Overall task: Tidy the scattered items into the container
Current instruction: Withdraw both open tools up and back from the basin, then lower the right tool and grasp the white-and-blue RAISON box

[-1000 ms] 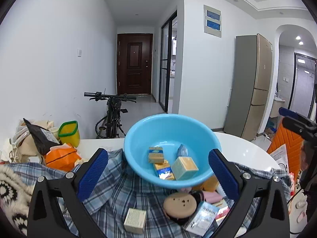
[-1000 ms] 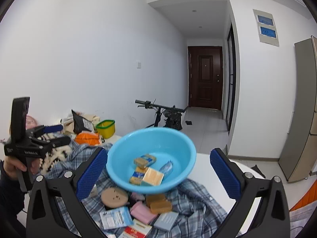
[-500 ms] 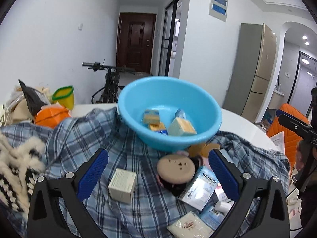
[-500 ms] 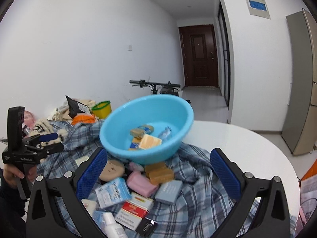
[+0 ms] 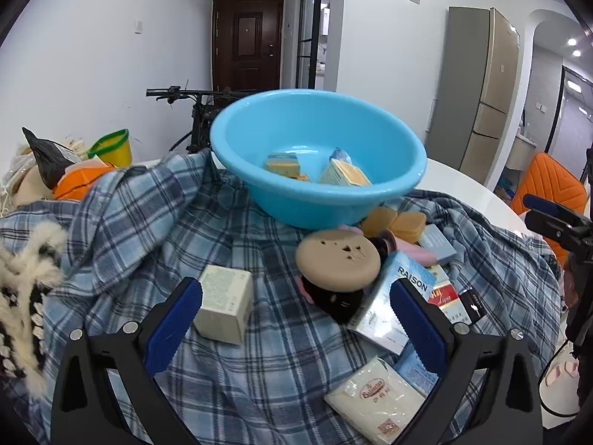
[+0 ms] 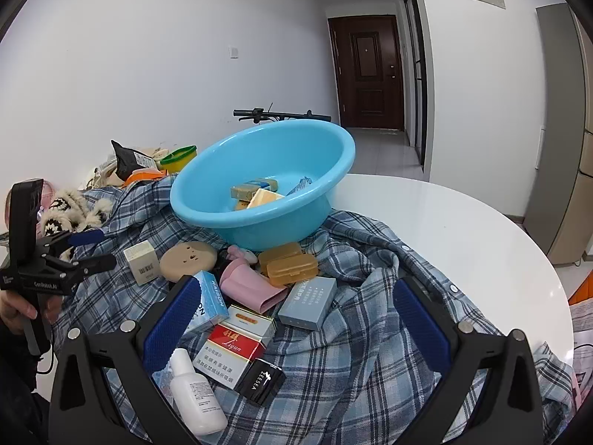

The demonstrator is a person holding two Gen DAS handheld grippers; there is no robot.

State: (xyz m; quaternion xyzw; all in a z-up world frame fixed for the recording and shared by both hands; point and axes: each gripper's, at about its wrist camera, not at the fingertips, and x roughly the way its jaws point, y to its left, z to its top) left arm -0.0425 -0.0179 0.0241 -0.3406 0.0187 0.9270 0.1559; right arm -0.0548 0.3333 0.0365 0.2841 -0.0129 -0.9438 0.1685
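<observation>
A blue plastic basin (image 5: 333,200) (image 6: 307,215) holding a few small boxes sits on a plaid shirt (image 5: 155,230) (image 6: 355,356). In front of it lie scattered items: a cream box (image 5: 223,302) (image 6: 142,261), a tan round lid (image 5: 338,261) (image 6: 188,259), a blue RAISON box (image 5: 393,306) (image 6: 209,302), amber cases (image 6: 289,265), a pink case (image 6: 248,289), a grey-blue box (image 6: 308,302), a red box (image 6: 231,350), a black ZEESEA box (image 6: 261,382) and a white bottle (image 6: 194,389). My left gripper (image 5: 296,324) is open over the cream box and lid. My right gripper (image 6: 296,326) is open above the pile.
A white round table (image 6: 463,222) carries everything. A furry black-and-white garment (image 5: 18,296), an orange bag (image 5: 79,181) and a yellow-green cup (image 5: 113,146) lie at the left. A bicycle (image 5: 200,111) stands behind the table. An orange chair (image 5: 548,185) is at the right.
Both grippers have dropped lower and closer to the pile in front of the basin. The items now fill the lower part of both views. Both stay open.
</observation>
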